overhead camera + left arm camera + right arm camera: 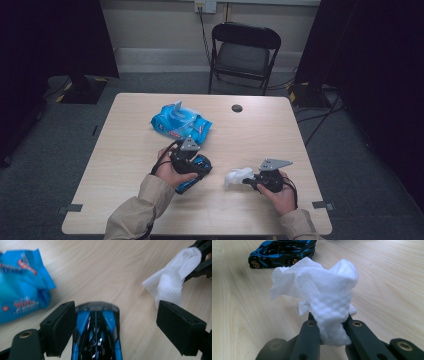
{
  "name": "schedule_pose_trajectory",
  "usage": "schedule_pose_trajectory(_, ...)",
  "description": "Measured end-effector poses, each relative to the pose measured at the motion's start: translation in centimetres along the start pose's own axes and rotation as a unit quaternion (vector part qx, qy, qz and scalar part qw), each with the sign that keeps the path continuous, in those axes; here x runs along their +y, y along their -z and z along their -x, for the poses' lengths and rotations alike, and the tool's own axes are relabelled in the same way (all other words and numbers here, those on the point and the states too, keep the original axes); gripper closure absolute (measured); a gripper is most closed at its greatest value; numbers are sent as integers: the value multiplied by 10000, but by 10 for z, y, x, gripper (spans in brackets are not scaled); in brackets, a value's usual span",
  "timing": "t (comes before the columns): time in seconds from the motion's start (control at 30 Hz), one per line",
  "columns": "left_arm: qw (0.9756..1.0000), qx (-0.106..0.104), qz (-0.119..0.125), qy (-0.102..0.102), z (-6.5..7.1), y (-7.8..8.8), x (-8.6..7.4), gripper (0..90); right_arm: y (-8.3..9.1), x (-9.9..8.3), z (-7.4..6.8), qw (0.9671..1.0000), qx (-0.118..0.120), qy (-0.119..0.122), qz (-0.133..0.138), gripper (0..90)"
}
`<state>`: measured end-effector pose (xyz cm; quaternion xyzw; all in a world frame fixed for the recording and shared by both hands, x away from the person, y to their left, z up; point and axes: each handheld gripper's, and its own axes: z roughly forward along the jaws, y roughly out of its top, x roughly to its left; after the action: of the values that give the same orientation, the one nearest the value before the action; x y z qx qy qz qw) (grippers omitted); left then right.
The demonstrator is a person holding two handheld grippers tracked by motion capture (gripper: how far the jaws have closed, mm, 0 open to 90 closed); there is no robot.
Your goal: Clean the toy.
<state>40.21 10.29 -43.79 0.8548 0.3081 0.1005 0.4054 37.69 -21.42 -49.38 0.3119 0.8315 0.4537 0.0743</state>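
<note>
Fingers (60, 327) of the left gripper (192, 161) stand spread, released, either side of one blue toy car (96, 332) resting on the pale wooden table (260, 135). Clamped fingers (309, 337) of the right gripper (250, 181) pinch one white wipe (322, 287). Beyond lie one blue wipe packet (181, 121), grey carpet, and one folding chair (243, 55).

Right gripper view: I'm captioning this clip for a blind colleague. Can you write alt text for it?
A crumpled white wipe is pinched between the right gripper's two black jaws, bunched up above them. Behind it, a blue and black toy car sits side-on on the light wooden table.
</note>
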Motion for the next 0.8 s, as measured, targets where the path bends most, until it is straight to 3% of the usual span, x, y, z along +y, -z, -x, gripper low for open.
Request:
schedule_pose_trajectory(0.33, 9993, 117, -342, -138, -6, -8, -37, 164, -1, 1, 0, 10000, 18, -29, -2, 850)
schedule_pose_trajectory(0.43, 9985, 189, -463, -231, -7, -13, -40, 164, 0, 1, 0, 10000, 22, -45, 25, 850)
schedule_pose_trajectory(0.63, 9982, 265, -523, -92, -11, -23, -45, 165, -1, 0, 0, 10000, 46, -59, 6, 850)
schedule_pose_trajectory(0.8, 9976, 317, -579, -184, -11, -26, -48, 166, -1, -1, 1, 10000, 56, -73, -17, 850)
